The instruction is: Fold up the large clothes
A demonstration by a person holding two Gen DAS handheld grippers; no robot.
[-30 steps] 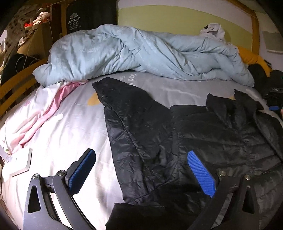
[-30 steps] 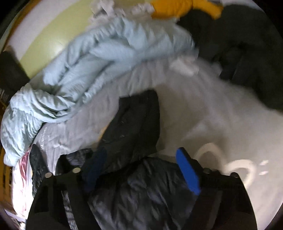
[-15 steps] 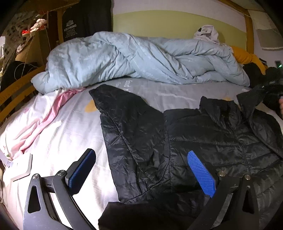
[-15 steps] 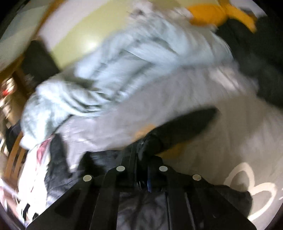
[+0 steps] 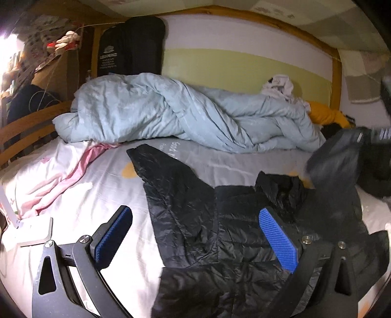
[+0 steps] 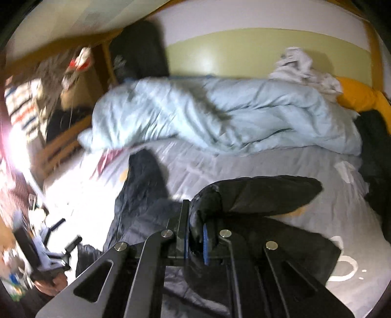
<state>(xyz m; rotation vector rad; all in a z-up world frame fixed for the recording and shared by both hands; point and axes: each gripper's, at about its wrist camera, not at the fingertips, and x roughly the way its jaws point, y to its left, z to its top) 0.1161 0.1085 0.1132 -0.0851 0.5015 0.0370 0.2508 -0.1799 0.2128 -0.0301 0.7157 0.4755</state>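
Right gripper point(image 6: 195, 234), clamped on the black jacket's sleeve point(image 6: 256, 193), lifts it beside the jacket point(image 5: 220, 220) spread on the bed point(image 5: 97, 190), sleeve running rightward; left gripper point(image 5: 195, 234) hovers open, nearer the jacket's body.

a wooden bed frame point(image 5: 268, 22) edges a white and pale green wall point(image 5: 232, 58) far ahead of the claw; a crumpled light blue duvet point(image 5: 183, 115) lies below it, glaring light point(image 5: 6, 36) ahead-left, cluttered shelves there

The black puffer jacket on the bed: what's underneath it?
Around the black puffer jacket a pale printed bedsheet shows, with an orange print at the jacket's edge. Anything directly beneath is covered.
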